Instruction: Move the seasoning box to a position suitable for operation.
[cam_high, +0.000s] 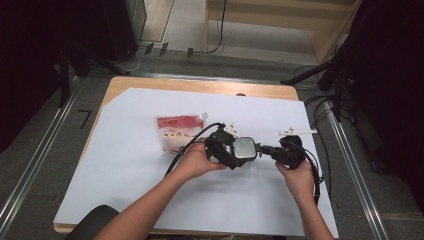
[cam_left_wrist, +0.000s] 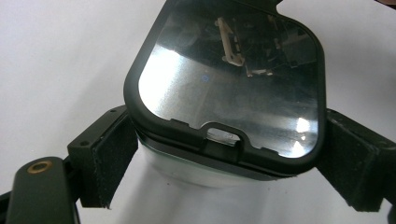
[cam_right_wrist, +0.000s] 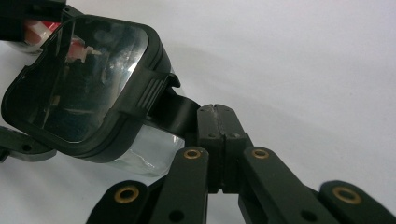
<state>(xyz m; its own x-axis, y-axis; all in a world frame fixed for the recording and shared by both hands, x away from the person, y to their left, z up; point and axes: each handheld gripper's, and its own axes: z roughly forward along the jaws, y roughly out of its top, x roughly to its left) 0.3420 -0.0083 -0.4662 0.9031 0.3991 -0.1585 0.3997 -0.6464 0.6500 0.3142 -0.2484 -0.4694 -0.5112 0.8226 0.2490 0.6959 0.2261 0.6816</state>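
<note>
Clear box (cam_high: 245, 150) with black-framed lid, contents not discernible, held above white sheet (cam_high: 125, 165): left gripper (cam_high: 231, 150) jaws clamp its sides, right gripper (cam_high: 265, 149) jaws pinched together on its lid tab (cam_right_wrist: 175, 109). Red pouch (cam_high: 177, 131) lies behind

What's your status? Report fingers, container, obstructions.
Left gripper fingers clamped on the clear container, black lid on. Right gripper shut on the lid's side latch. Red pouch lies behind on the white sheet, apart.
</note>
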